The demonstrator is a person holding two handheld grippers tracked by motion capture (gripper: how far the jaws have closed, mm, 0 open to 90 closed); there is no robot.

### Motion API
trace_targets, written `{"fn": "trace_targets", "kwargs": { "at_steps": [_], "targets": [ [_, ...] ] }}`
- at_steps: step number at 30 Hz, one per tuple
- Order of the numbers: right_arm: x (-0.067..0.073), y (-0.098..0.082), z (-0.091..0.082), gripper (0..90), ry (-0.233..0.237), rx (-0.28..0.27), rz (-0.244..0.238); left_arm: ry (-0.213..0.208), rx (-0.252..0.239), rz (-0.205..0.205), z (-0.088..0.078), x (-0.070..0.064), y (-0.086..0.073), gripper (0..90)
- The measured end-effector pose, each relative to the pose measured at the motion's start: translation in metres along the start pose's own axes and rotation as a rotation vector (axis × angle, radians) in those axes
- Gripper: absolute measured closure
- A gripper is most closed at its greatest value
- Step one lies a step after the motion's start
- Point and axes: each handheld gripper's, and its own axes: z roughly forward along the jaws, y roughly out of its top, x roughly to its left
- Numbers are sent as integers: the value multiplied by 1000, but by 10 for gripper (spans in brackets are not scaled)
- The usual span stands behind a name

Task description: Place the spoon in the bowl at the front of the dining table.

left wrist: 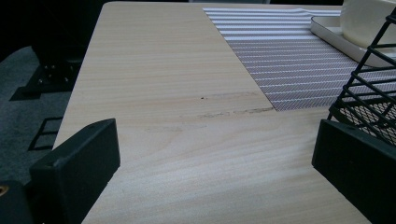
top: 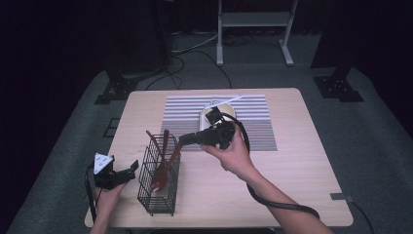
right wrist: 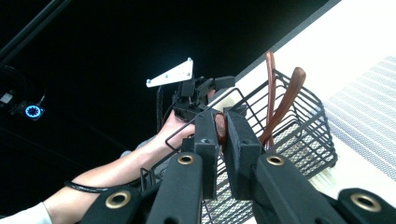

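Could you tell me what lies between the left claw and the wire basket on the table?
Only bare wooden tabletop. In the high view the left claw sits open just beside the wire basket, with a narrow gap and nothing in it.

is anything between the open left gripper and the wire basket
Nothing visible is. The left gripper sits on bare table just left of the wire basket, jaws spread. The right gripper clamps a wooden utensil over the basket from the other side.

Each hand-held gripper point(top: 127, 173) is black with brass-coloured screws point(right wrist: 186, 159), a grey three-cornered plate point(top: 102, 163) on the left one, and a thick black cable point(top: 280, 204).
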Motion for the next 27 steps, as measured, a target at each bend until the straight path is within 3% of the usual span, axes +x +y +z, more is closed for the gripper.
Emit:
{"fn": "trace_targets", "kwargs": {
  "at_steps": [12, 27],
  "targets": [
    [1, 4, -26, 837, 23, -42, 21, 5, 5, 6, 0, -1, 0, 0],
    [-4, -1, -55, 837, 12, -72, 55, 6, 7, 14, 0, -1, 0, 0]
  ]
}}
